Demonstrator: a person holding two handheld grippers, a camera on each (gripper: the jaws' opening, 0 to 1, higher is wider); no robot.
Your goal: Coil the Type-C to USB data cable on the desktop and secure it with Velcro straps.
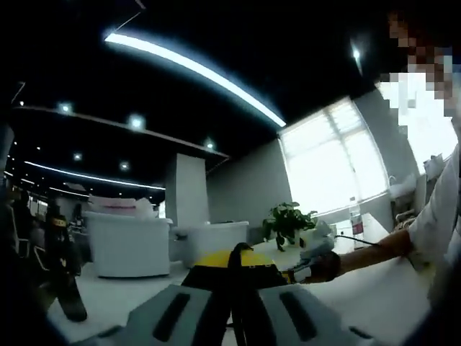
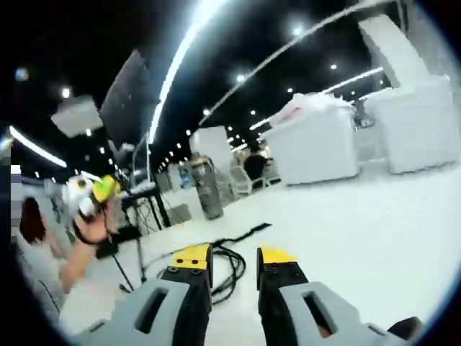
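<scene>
Overhead, ceiling lights; white desktop [image 2: 374,231], black cable [image 2: 229,263], right tongs [image 2: 234,261] apart, left tongs [image 1: 238,261] together.

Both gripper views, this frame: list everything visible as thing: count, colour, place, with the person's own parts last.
Cable: one, black, loosely coiled on the white desktop just beyond the right gripper.
Potted plant: one, green, far edge of the desktop near the window.
Bottle: one, clear, right of the plant.
Sofas: white, beyond the desktop.
Ceiling light strip: one, white, overhead.
Left gripper: grey with yellow tips, jaws together, raised.
Right gripper: grey with yellow tips, jaws apart, nothing between.
Hand: holds the other gripper, left edge of the right gripper view.
</scene>
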